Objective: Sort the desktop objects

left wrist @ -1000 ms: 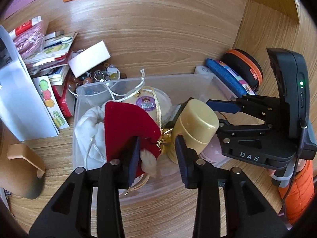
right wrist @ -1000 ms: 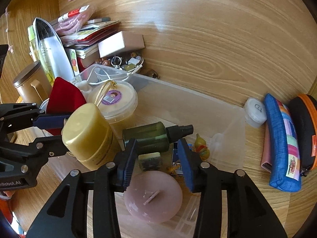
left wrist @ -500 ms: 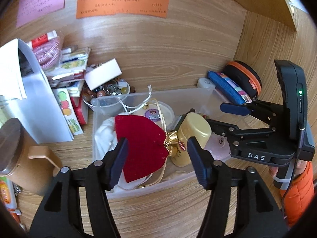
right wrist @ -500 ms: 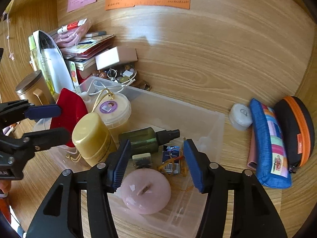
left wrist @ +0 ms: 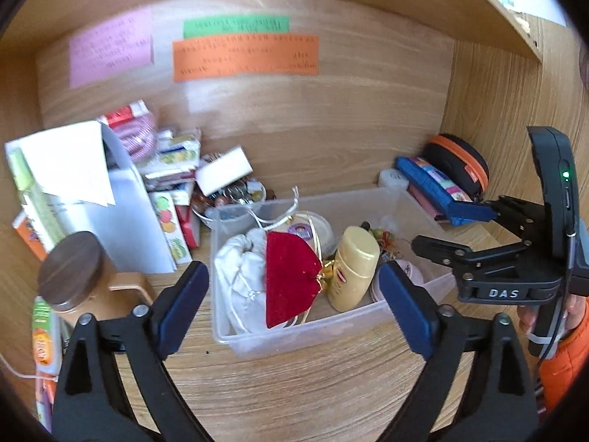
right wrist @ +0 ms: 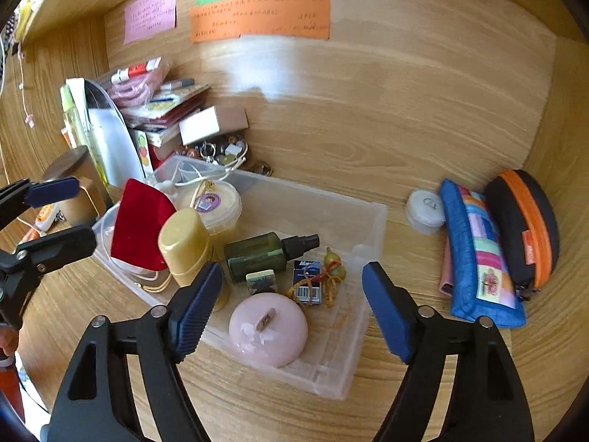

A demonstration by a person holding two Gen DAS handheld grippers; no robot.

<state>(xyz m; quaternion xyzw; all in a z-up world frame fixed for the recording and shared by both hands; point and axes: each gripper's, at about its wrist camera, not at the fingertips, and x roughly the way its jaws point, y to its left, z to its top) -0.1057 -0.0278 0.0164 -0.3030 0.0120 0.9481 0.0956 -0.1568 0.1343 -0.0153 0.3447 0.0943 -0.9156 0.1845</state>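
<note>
left tongs (left wrist: 292, 316) spreading wider, empty, hanging over the near edge of the clear bin (left wrist: 331, 326). right tongs (right wrist: 292, 305) also widening, empty, above the pink round lid (right wrist: 268, 328). blue pencil case (right wrist: 478, 254) lies on the table right of the bin, long axis running front to back; right tongs nearer.

Both claws — left claw (left wrist: 292, 307), right claw (right wrist: 291, 307) — wider, higher.

Red pouch (left wrist: 289, 276), gold bottle (left wrist: 353, 269)
</note>
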